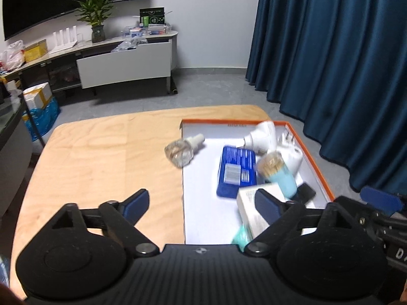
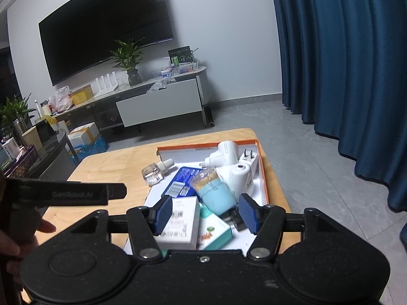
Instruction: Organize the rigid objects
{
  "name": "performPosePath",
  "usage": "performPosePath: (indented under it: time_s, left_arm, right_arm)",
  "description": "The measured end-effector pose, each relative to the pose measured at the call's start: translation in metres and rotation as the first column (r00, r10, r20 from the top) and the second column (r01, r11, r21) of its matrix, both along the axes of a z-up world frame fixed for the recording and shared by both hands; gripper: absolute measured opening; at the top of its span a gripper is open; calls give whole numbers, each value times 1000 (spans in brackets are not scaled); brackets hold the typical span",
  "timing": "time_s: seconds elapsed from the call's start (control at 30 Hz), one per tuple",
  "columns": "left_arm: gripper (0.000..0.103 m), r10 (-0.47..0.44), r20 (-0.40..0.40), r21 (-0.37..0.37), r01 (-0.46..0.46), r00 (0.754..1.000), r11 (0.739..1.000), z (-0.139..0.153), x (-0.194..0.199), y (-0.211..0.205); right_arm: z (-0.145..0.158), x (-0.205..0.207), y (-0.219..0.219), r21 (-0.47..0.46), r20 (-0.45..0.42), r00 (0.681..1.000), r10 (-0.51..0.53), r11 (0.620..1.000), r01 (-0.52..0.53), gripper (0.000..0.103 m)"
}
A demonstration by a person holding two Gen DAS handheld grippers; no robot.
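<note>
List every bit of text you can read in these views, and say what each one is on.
"DA", white letters, cut off at the frame edge, on the right gripper's body.
Embossed wording on the left gripper's black arm: too faint to read.
Print on the orange box rim: blurred.
Blue packet label and barcode: too small.
White carton barcodes and print: too small.
Green-black box on the TV stand: unreadable.

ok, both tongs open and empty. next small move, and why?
Probably bring the left tongs to the clear glass bottle: it rests on the orange-rimmed box's left edge, half out over the wooden table, while the other items lie inside.
</note>
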State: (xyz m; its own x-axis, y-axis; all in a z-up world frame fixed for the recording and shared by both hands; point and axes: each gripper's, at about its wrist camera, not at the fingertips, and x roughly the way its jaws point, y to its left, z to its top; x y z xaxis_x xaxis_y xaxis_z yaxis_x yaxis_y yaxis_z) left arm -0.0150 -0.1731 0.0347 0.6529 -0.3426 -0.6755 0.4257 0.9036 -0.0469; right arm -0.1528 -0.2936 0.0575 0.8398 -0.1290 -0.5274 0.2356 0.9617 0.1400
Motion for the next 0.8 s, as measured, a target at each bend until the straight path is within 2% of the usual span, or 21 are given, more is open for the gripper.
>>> performPosePath:
  time_s: [0.1, 0.2, 0.37, 0.8]
  left_arm:
    - [101, 7, 6, 11, -7, 1000, 1000, -3, -21, 3]
    - [103, 26, 3, 8, -26, 1000, 1000, -8, -38, 8]
    - [103, 52, -21, 9, -52, 998, 999, -15, -55, 12]
    - [103, 73, -23, 43, -72, 997, 996, -25, -84, 14]
  right_arm:
    - [-2, -10, 4, -9, -10, 1000, 4, 1000, -4, 74]
    - [-4, -19, 8, -16, -18, 1000, 6, 1000, -6, 75]
    - [-7, -30, 14, -32, -28, 1000, 8, 999, -9, 77]
    - [-13, -50, 22, -52, -48, 999, -2, 999, 0, 78]
